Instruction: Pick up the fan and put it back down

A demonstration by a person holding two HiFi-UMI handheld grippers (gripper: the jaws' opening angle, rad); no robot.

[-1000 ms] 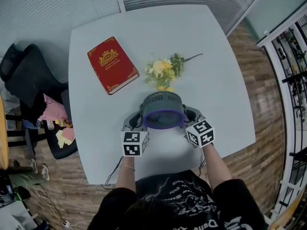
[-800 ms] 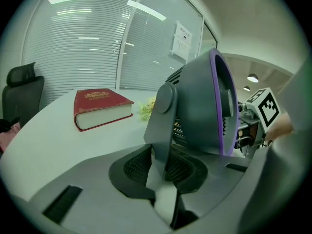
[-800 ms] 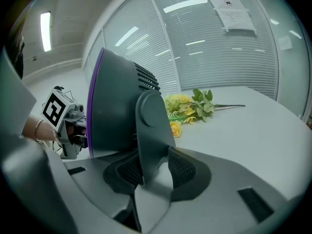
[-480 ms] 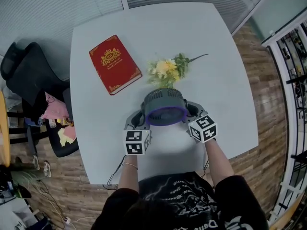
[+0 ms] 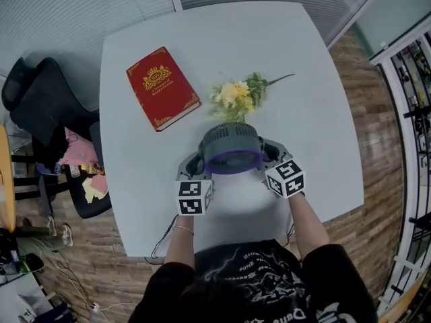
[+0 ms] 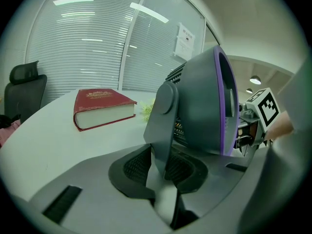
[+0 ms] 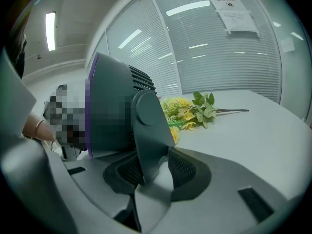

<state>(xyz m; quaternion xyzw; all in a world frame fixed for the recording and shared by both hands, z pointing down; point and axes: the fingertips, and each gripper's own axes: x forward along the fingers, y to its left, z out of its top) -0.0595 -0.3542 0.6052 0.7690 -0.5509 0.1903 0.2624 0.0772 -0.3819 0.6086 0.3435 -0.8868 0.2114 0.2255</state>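
Near the front edge of the table [image 5: 303, 147], just short of the flowers [image 5: 236, 96], the fan [image 5: 231, 149] is held much where it was a second ago. It is clamped at its left side by the left gripper [image 5: 194, 168]. The jaws of the right gripper [image 5: 271, 155] have just been closing and are pressed on its right side.
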